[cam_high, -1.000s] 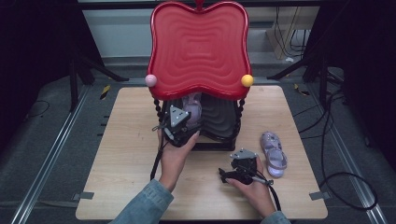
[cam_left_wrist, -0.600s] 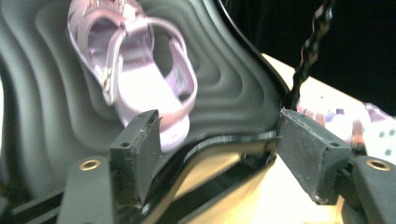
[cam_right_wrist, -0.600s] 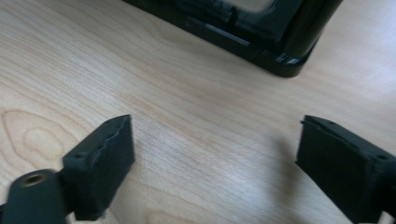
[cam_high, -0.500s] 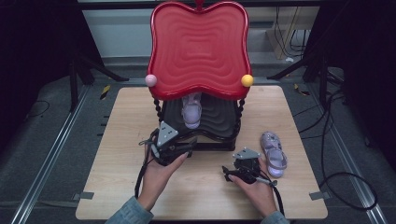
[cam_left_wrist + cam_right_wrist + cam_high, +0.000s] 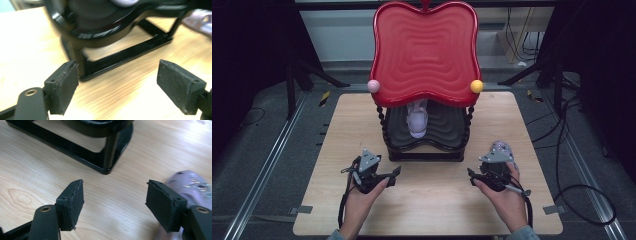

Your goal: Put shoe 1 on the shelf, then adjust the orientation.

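Wooden table (image 5: 312, 150): left gripper (image 5: 388, 175) sits low near the front, jaws wide apart and holding nothing, aimed at the black base of the rack (image 5: 424, 150). Centre: two-tier rack with a red top (image 5: 424, 50); a lilac shoe (image 5: 417, 120) lies on its dark lower shelf, toe toward the front. Right gripper (image 5: 474, 176) also low, jaws spread wide and empty, with a second lilac shoe (image 5: 190, 182) on the table just beside its right jaw.
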The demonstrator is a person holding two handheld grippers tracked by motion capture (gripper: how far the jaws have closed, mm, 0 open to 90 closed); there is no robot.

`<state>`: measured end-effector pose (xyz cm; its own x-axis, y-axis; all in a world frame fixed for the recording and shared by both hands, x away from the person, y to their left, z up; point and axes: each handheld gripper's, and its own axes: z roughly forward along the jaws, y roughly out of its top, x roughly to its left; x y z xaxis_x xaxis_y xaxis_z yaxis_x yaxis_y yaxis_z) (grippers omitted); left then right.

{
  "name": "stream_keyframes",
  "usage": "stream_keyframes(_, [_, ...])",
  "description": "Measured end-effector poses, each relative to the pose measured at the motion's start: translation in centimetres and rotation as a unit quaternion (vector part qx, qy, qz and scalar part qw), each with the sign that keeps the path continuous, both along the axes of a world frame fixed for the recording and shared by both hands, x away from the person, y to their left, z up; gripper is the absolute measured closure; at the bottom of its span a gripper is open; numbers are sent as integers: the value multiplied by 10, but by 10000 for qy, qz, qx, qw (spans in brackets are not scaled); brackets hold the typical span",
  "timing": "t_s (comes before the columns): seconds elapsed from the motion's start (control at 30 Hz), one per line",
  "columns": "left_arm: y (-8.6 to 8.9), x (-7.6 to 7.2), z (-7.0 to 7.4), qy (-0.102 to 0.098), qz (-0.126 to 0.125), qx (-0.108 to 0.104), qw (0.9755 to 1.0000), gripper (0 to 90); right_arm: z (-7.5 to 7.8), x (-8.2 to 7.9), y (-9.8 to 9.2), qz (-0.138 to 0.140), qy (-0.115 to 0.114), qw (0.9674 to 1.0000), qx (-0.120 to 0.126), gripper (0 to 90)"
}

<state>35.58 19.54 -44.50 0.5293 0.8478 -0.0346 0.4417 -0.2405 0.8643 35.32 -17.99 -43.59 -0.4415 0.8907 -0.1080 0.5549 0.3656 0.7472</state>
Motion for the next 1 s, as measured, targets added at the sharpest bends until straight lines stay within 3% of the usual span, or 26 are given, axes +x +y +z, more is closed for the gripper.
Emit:
stream_keyframes(0.03, [11, 2, -6, 36, 163, 1, 9999, 157, 5, 0, -4, 5, 26, 10000, -22, 324])
stream_keyframes(0.23, [34, 6, -20, 108, 548, 174, 9983, 143, 25, 9, -26, -152, 254, 9994, -152, 386])
stream_keyframes(0.5, [45, 9, -36, 278, 904, 315, 9950, 143, 44, 22, -59, -469, 753, 9960, -101, 469])
stream_keyframes(0.53, [47, 10, -36, 220, 985, 409, 9941, 143, 49, 26, -69, -555, 943, 9939, -111, 484])
stream_keyframes(0.7, [55, 11, -40, 289, 1116, 460, 9923, 145, 51, 28, -82, -639, 1194, 9906, -207, 506])
stream_keyframes(0.77, [55, 11, -43, 293, 1109, 511, 9921, 146, 44, 31, -91, -717, 1473, 9861, -261, 511])
stream_keyframes(0.8, [55, 11, -43, 293, 1109, 511, 9921, 147, 44, 31, -91, -717, 1473, 9861, -261, 511])
stream_keyframes(0.83, [54, 12, -43, 281, 1097, 561, 9920, 147, 38, 34, -96, -777, 1623, 9834, -246, 522])
stream_keyframes(1.0, [54, 12, -45, 308, 1076, 601, 9919, 150, 21, 40, -103, -931, 1976, 9755, -246, 549])
